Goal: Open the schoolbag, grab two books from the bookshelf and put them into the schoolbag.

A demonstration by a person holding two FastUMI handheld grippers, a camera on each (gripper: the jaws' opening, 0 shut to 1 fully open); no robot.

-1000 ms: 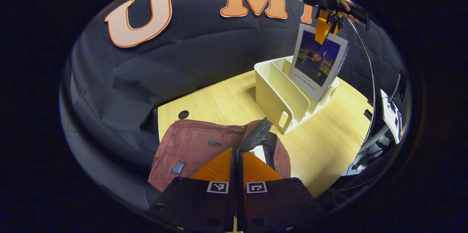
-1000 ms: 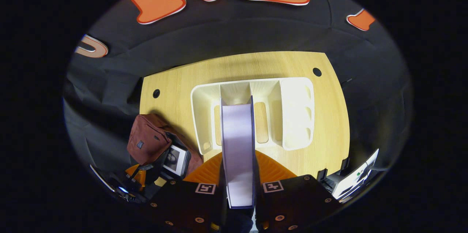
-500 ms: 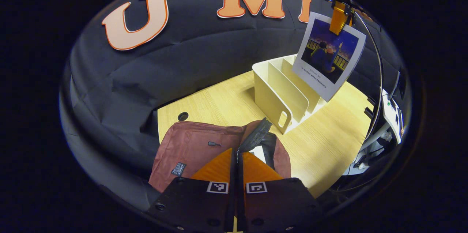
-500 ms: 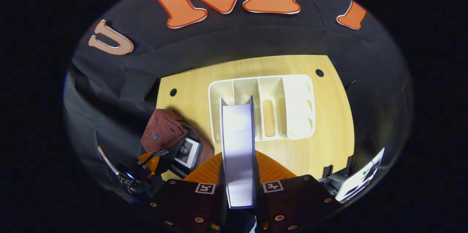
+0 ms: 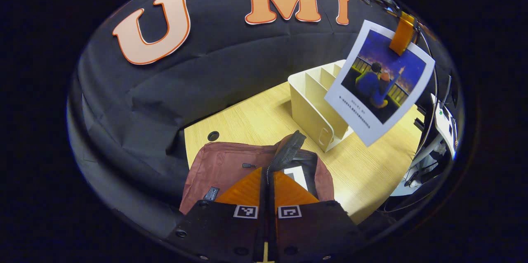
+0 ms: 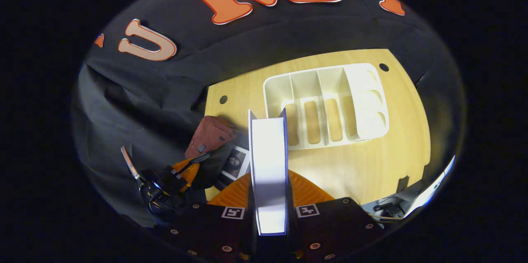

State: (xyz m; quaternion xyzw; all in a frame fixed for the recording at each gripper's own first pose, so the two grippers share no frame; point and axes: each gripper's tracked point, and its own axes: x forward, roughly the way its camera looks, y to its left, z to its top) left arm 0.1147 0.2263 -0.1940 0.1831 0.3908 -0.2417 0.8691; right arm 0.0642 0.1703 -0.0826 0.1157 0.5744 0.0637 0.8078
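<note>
Now carrying the second book (image 6: pixel 268 164) clear of the bookshelf (image 6: pixel 330 106), toward the schoolbag (image 5: pixel 231 164) beside it, right gripper (image 6: pixel 270 197) clamping both covers. Keeping the bag's mouth open by the flap (image 5: pixel 288 153), left gripper (image 5: pixel 267 180) probably pinching it, jaws nearly together. First book (image 6: pixel 236 163) lying inside.

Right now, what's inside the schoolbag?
One book with a portrait cover lies in the open schoolbag, whose flap the left hand-held gripper holds. The bag's fabric hides anything deeper.
</note>
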